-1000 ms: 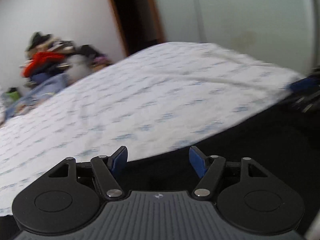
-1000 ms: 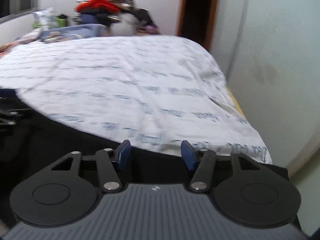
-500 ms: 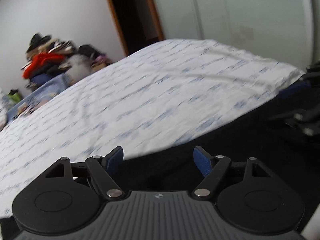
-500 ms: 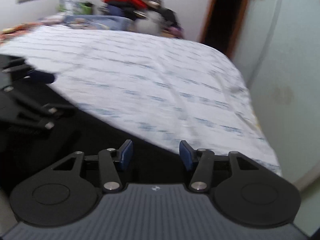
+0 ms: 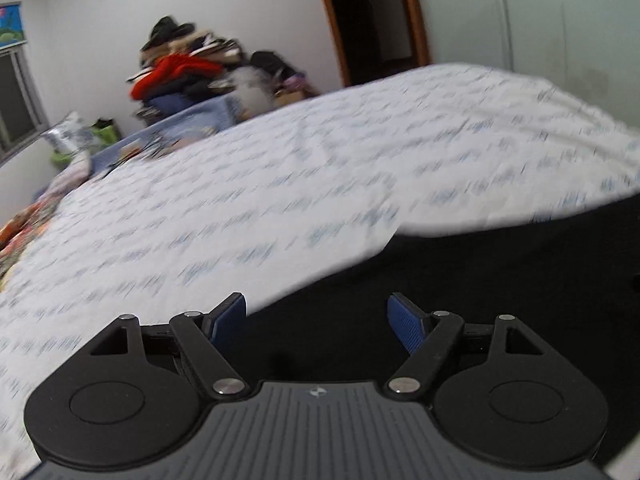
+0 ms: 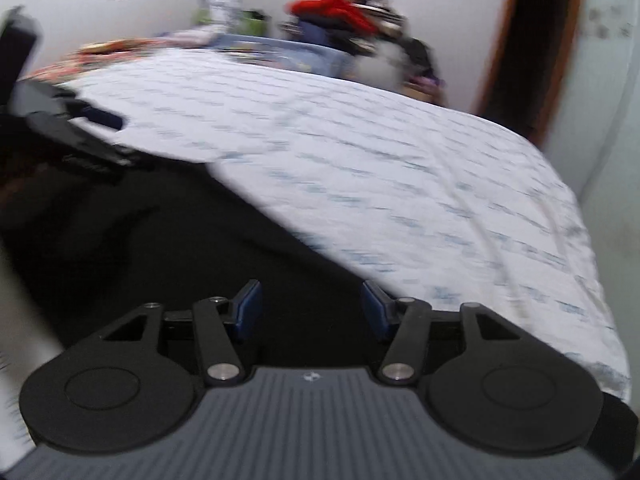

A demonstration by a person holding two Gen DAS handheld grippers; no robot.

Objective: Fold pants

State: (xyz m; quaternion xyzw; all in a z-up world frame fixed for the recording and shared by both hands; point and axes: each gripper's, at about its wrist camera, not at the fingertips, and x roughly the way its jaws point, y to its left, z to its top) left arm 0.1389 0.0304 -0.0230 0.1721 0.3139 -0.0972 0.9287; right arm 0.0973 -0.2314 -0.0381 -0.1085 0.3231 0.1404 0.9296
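Flanking pants [image 5: 500,280]: heaped clothes [image 5: 188,68], doorway [image 5: 372,16].

No readable text anywhere. Small white logo mark on each gripper body, left gripper [image 5: 316,312] & right gripper [image 6: 311,302], too tiny to make out. Blue print on bed sheet [image 5: 320,184] is motion-blurred, illegible.

This is a bedroom in a home. A bed [image 5: 280,200] with a patterned white sheet fills it, a heap of clothes [image 5: 188,72] sits by the wall, beside a wood-framed doorway [image 5: 372,16].
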